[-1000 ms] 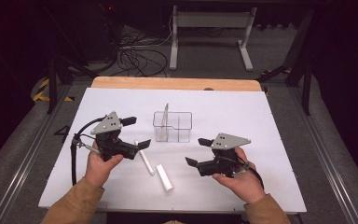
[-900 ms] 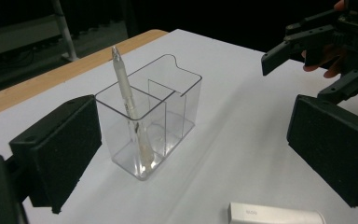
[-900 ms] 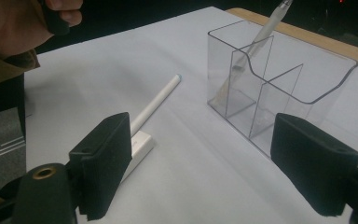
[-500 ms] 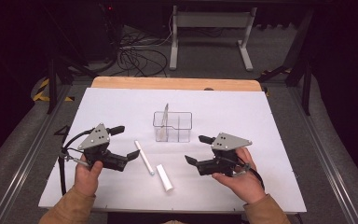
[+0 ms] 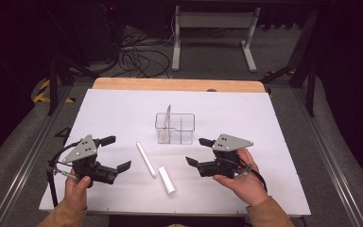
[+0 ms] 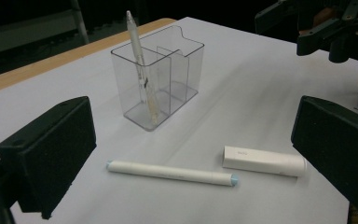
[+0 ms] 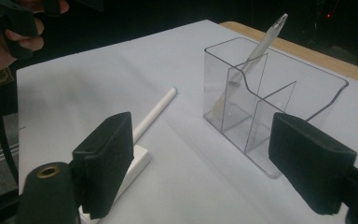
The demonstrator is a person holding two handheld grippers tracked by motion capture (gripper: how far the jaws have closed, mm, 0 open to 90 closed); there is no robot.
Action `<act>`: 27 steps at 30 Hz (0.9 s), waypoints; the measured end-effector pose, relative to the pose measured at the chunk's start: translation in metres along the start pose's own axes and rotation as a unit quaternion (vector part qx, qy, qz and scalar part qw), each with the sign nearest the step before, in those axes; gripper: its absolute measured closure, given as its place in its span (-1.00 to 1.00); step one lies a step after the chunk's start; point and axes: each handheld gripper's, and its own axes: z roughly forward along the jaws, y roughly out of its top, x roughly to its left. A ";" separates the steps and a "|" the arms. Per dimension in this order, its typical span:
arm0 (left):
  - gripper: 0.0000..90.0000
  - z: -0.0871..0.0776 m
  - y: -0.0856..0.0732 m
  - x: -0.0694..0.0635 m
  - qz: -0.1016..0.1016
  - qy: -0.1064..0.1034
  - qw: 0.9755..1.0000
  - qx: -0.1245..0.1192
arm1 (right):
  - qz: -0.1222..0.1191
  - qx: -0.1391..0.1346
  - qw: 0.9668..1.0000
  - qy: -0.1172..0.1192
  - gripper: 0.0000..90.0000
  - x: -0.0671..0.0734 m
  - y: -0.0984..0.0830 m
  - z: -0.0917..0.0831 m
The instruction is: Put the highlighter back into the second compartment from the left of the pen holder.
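Note:
A clear plastic holder (image 5: 175, 127) with compartments stands mid-table, and a pale pen (image 5: 168, 115) leans in its left compartment. In front of it lie a long white marker (image 5: 146, 159) and a short white cap-like piece (image 5: 167, 179). My left gripper (image 5: 116, 152) is open to the left of the marker, with nothing between its jaws. My right gripper (image 5: 196, 151) is open to the right of the short piece; its jaws have just been closing slightly on nothing. The left gripper view shows the holder (image 6: 161, 84), marker (image 6: 170, 172) and short piece (image 6: 263, 161).
The white board (image 5: 283, 142) ends in a wooden strip (image 5: 179, 84) at the far edge. Beyond it are cables (image 5: 137, 56) and a metal stand (image 5: 212, 28) on the floor. The right gripper view shows the holder (image 7: 270, 102) close ahead.
My left gripper has moved left and toward the table's front, away from the marker. The right gripper has stayed where it was. The marker, short piece and holder have not moved.

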 end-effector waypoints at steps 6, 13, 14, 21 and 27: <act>-0.99 -0.003 -0.008 -0.002 0.009 0.027 1.000 0.006 | 0.008 0.019 1.000 0.001 -0.39 0.001 0.002 0.002; -0.99 -0.008 -0.012 -0.003 0.009 0.033 0.999 0.015 | 0.005 0.026 1.000 0.005 -0.33 0.003 0.003 0.005; -0.99 -0.008 -0.012 -0.004 0.012 0.032 0.999 0.018 | 0.006 0.026 1.000 0.005 -0.32 0.003 0.003 0.005; -0.99 -0.009 -0.014 -0.005 0.012 0.032 0.999 0.027 | -0.001 0.026 1.000 0.006 -0.31 0.004 0.007 0.007; -0.99 -0.010 -0.015 -0.003 0.009 0.031 0.999 0.030 | 0.001 0.028 1.000 0.004 -0.31 0.005 0.009 0.009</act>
